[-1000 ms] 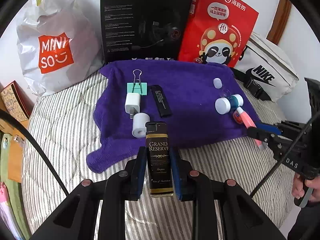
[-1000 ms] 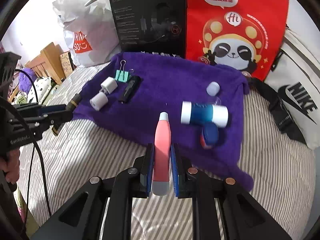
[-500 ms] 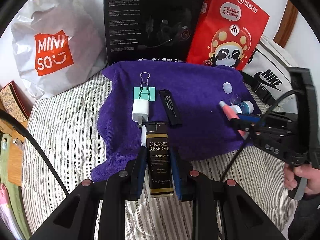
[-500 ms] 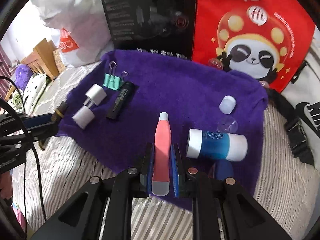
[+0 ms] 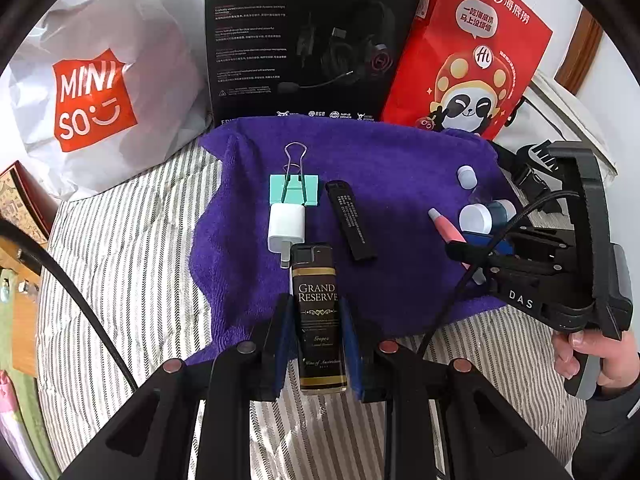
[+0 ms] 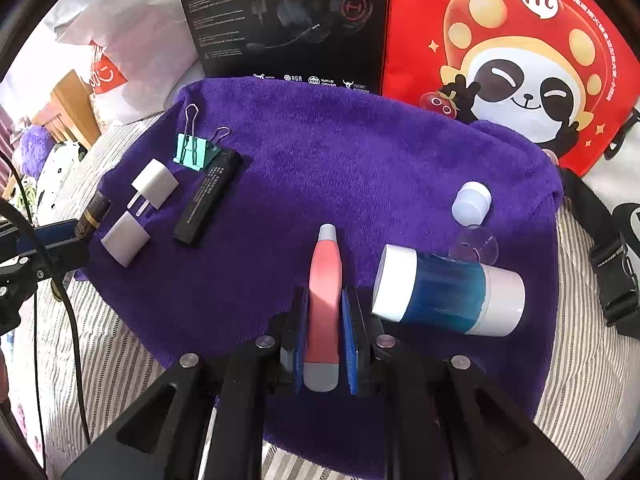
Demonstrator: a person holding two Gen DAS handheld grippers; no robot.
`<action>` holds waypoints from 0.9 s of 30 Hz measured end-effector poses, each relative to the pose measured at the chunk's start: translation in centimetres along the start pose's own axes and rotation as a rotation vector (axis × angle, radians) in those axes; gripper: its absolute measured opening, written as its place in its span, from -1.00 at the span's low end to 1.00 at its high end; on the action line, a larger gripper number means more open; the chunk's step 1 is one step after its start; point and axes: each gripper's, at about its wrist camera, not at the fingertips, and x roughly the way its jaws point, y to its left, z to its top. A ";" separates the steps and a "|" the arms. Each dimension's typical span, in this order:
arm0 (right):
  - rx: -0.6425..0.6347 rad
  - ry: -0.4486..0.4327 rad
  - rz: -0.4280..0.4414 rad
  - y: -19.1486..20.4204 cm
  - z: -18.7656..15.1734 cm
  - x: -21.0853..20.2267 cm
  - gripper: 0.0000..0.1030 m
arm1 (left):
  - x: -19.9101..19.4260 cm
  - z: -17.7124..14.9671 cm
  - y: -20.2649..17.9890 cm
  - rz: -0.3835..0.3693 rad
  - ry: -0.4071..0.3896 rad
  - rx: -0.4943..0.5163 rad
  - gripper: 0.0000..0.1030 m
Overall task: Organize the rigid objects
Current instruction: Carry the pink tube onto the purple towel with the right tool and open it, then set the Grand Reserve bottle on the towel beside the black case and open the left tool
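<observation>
My left gripper (image 5: 316, 344) is shut on a black "Grand Reserve" lighter (image 5: 318, 312), held over the near left edge of the purple towel (image 5: 400, 168). My right gripper (image 6: 325, 340) is shut on a pink pen-shaped tube (image 6: 325, 292), held over the towel next to a blue and white bottle (image 6: 448, 292). On the towel lie a teal binder clip (image 5: 294, 188), a white charger plug (image 5: 286, 228), a black flat stick (image 5: 351, 220), a white roll (image 6: 125, 238) and a small white cap (image 6: 471, 202).
A Miniso bag (image 5: 92, 92), a black headset box (image 5: 308, 40) and a red panda bag (image 5: 468, 60) stand behind the towel. A white Nike bag (image 6: 624, 200) lies at the right. The bed has a striped cover (image 5: 120, 280).
Both grippers moved forward over the towel with their objects held. The right gripper moved left, closer to the blue bottle. The lighter now hides the white roll in the left wrist view.
</observation>
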 end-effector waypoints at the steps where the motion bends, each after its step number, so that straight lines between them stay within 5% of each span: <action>1: -0.006 -0.002 -0.004 0.1 -0.1 0.0 -0.68 | 0.1 0.0 0.0 -0.002 0.003 0.003 -0.55; 6: -0.019 -0.017 -0.008 0.2 -0.4 -0.2 -0.63 | 0.7 0.2 -0.3 -0.008 0.010 0.006 -0.55; 10: -0.007 -0.028 0.049 0.1 -0.6 -0.4 -0.16 | 1.1 0.3 -0.5 -0.015 0.014 0.011 -0.55; 27: -0.007 -0.070 0.017 -0.5 -1.2 -4.2 -0.16 | 3.1 2.1 -1.6 -0.064 0.026 0.047 -0.55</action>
